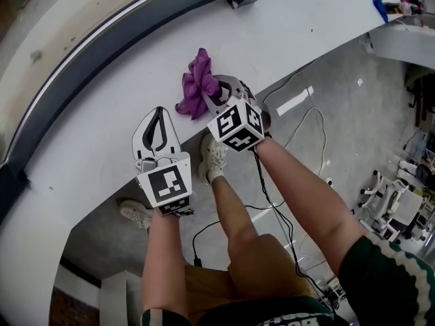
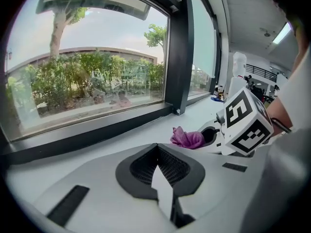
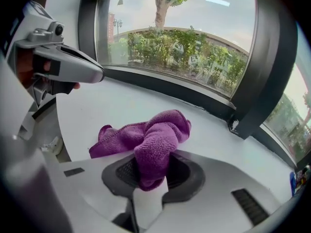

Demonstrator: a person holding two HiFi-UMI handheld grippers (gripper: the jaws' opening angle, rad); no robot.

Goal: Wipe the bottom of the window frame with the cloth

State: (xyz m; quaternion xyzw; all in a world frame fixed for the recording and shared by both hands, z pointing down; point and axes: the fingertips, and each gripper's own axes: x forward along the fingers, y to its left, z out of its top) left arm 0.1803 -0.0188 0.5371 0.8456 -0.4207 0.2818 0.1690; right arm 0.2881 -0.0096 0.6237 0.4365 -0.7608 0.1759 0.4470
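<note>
A purple cloth (image 1: 196, 81) lies bunched on the white sill (image 1: 102, 141), a short way from the dark bottom rail of the window frame (image 1: 102, 46). My right gripper (image 1: 212, 92) is shut on the cloth's near fold (image 3: 154, 149), and the rest spreads to the left on the sill. My left gripper (image 1: 160, 113) hovers over the sill to the left of the right one, shut with nothing in it. In the left gripper view the cloth (image 2: 186, 138) shows ahead to the right, beside the right gripper's marker cube (image 2: 245, 123). The frame rail (image 2: 97, 130) runs across behind it.
A dark upright mullion (image 3: 265, 81) meets the rail (image 3: 165, 89) to the right of the cloth. A blue object (image 1: 378, 4) lies far along the sill. Below the sill edge are the person's legs, white shoes (image 1: 213, 156) and black cables (image 1: 279, 209) on the floor.
</note>
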